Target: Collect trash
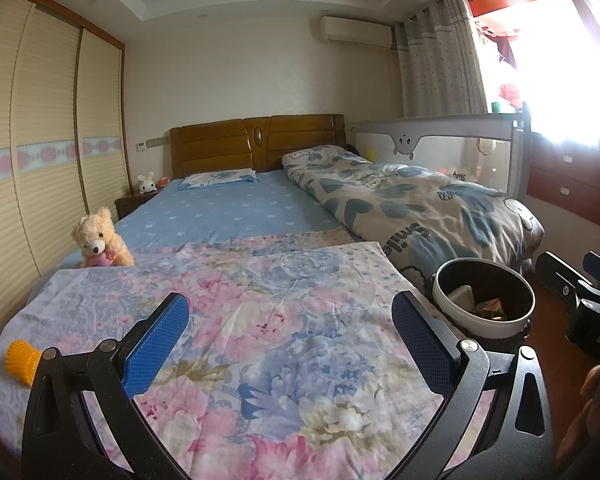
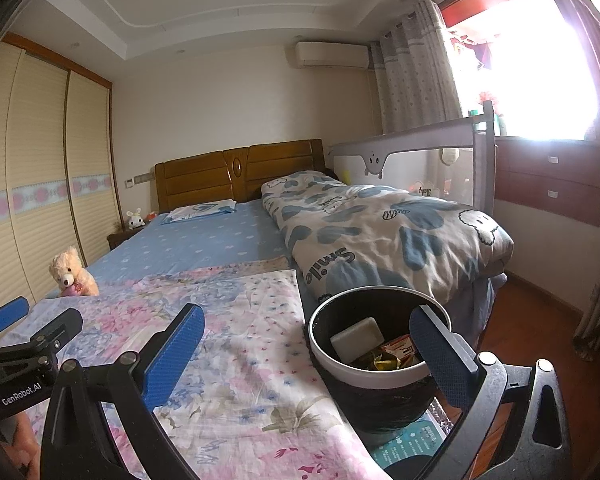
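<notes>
1. We take the bin as our landmark; it stands at the foot-end corner of the bed, just beside the floral sheet, with a dark liner bag showing round its lower body.

2. Inside the bin we already see a white block, a reddish wrapper and some yellowish crumpled scraps; we judge that much of the collecting is done.

3. Well to the left of the bin, near the far edge of the floral sheet, lies an orange foam net sleeve; we judge it to be the one piece of trash left to pick up, though we cannot be sure it counts as trash.

4. The teddy bear, farther up the bed from the bin, looks like a toy and not rubbish; we would leave it.

5. Our left hand-held gripper hovers over the floral sheet, left of the bin, with its jaws wide apart and nothing between them.

6. Our right hand-held gripper hangs at the bin itself, one finger over the rim; its jaws are also wide apart and empty.

7. What remains, by our reckoning: reach left from the bin for the orange sleeve and drop it in.
</notes>
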{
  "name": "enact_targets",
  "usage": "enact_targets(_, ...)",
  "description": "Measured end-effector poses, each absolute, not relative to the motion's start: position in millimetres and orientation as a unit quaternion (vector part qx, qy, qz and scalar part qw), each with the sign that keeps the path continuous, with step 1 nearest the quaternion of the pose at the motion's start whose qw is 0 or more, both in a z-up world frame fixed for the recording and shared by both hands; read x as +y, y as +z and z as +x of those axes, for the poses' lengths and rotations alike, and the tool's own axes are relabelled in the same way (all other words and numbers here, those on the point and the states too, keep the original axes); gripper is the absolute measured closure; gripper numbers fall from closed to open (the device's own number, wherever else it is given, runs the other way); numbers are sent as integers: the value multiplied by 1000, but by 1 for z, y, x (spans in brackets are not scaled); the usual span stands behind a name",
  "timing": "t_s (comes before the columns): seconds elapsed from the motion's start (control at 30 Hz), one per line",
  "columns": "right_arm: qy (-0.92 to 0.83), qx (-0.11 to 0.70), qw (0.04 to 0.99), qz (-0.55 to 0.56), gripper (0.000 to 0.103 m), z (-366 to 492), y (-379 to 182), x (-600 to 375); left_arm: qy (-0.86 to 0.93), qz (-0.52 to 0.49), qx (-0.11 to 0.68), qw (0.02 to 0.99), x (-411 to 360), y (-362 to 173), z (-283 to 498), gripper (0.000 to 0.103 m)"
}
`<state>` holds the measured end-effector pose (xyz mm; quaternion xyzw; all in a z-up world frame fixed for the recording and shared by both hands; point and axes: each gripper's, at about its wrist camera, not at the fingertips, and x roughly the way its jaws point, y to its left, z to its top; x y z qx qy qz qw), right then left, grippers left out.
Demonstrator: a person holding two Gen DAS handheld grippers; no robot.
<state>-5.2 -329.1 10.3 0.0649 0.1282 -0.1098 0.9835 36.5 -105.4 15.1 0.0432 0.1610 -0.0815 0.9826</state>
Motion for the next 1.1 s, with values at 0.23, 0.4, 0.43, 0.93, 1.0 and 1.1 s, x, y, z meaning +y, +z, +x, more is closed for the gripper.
enact_targets(0.23,-109,128,984,65,0,-5,11,-328,-82,43,161,983,-105,15,36,0)
enact_targets(0.4,-108,129,984,65,0,-5,11,-327,-82,43,162,982,-105,14,35,0)
enact_targets(0.43,-108,129,984,65,0,-5,11,-327,-82,43,163,982,-105,14,36,0)
enact_targets(0.93,-108,129,984,65,0,-5,11,-326,-83,42,164,982,-105,14,35,0)
enact_targets(1.0,-108,128,984,65,0,-5,11,-327,-82,44,163,982,-106,14,35,0)
enact_targets(1.1,-109,129,984,64,0,-5,11,-327,-82,43,163,982,-105,14,35,0)
